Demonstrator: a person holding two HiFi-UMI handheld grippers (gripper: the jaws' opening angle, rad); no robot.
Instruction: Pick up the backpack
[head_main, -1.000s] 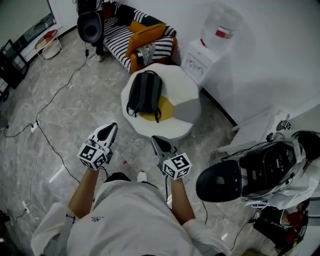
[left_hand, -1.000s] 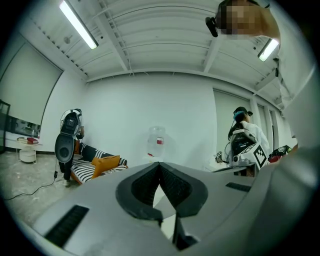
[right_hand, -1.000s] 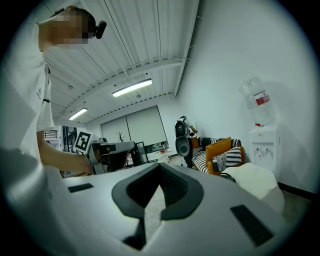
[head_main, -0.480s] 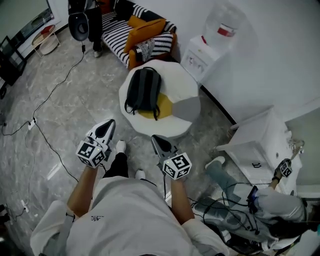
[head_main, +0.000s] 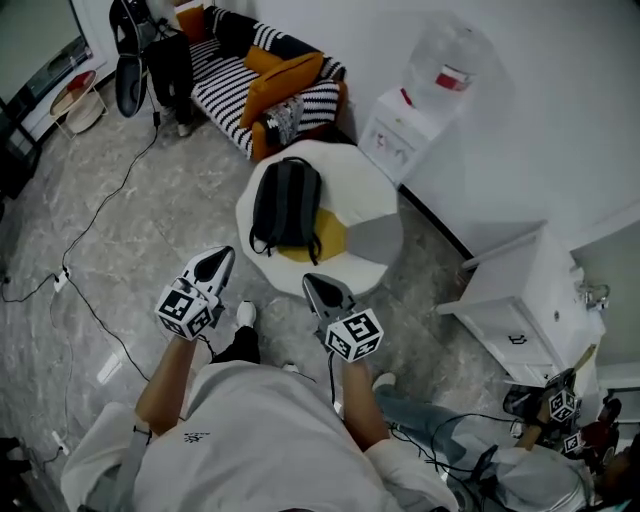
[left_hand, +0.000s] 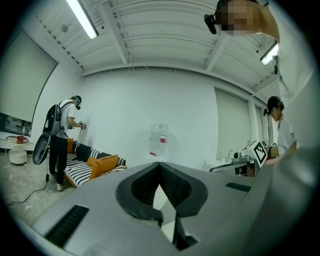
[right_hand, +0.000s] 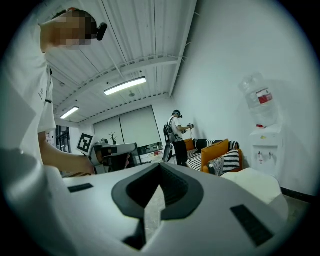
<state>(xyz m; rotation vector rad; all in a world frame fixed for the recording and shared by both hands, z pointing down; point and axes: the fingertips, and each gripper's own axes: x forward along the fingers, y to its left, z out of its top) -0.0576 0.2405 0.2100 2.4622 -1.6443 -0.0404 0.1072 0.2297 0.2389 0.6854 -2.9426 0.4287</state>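
Observation:
A dark grey backpack (head_main: 288, 205) lies flat on a white round pouf (head_main: 372, 175) with yellow and grey panels, in the head view just ahead of my hands. My left gripper (head_main: 216, 261) is held level, short of the pouf's near-left edge, jaws shut and empty. The right gripper (head_main: 313, 284) points at the pouf's front rim, also shut with nothing in it. In the left gripper view the jaws (left_hand: 160, 167) meet, and in the right gripper view (right_hand: 159, 175) they meet too. Neither gripper view shows the backpack; the pouf (right_hand: 255, 182) shows at the right.
A striped sofa (head_main: 225, 70) with orange cushions stands behind the pouf. A water dispenser (head_main: 412, 125) and a white cabinet (head_main: 515, 300) line the right wall. Cables (head_main: 95, 215) trail over the floor at left. A person (head_main: 165, 50) stands far left, and another person (head_main: 470, 450) is at lower right.
I have stepped forward, so the pouf and backpack sit slightly nearer to both grippers. The person at the right has moved off toward the lower right. Both jaws stayed shut.

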